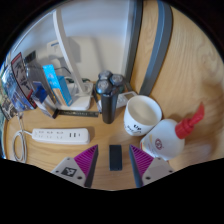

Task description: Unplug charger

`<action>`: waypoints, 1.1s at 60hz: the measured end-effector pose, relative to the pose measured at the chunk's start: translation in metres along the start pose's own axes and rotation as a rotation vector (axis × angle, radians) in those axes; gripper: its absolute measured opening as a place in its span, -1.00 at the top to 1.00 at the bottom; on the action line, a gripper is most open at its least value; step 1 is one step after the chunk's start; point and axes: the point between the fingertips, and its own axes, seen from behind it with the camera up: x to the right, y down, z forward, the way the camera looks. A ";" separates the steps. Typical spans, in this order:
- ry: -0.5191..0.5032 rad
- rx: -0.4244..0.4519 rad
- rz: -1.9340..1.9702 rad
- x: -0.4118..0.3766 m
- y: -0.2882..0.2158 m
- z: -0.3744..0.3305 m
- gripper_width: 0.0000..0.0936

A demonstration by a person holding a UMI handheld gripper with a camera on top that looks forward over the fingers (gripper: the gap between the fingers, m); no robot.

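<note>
While the gripper (pixel 115 172) hangs low over the wooden bench (pixel 190 90), its two fingers stand apart, released, grasping nothing. Purple pads show on their inner faces. A small dark block (pixel 115 156), possibly the charger, lies on the bench between the fingertips with a gap at either side; the view is too poor to be sure what it is.

Just ahead and toward the left finger: a white power strip (pixel 62 134) lying flat, long side across the view. A white cable (pixel 17 145) curls off its left end. Whether anything is plugged into it cannot be told.

Ahead and right of centre: a white mug (pixel 141 115) with dark print on its side, upright, mouth open toward the camera. Its inside reads pale; contents not discernible.

Right of the mug, close beside the right finger: a white spray bottle (pixel 168 136) lying tilted, red trigger head (pixel 191 119) pointing away to the right.

Beyond the strip, mid-bench: a dark cylindrical bottle (pixel 104 100) upright, with an electric shaver (pixel 113 82) behind it, round heads up. A white tray-like holder (pixel 126 97) sits at their base.

Far left: a row of books or boxes (pixel 25 85) propped upright, colourful covers, one blue (pixel 57 84). Behind all, a pale wall (pixel 95 35) and a grey upright post (pixel 158 45).
</note>
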 end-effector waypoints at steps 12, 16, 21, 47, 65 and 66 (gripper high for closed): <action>0.035 0.214 0.009 -0.018 -0.050 -0.074 -0.81; 0.010 0.290 0.012 -0.039 -0.063 -0.108 -0.83; -0.018 0.370 0.019 -0.068 -0.070 -0.150 -0.83; -0.152 0.434 -0.008 -0.225 0.019 -0.257 -0.85; -0.206 0.456 -0.043 -0.275 0.048 -0.297 -0.84; -0.206 0.457 -0.043 -0.275 0.049 -0.298 -0.84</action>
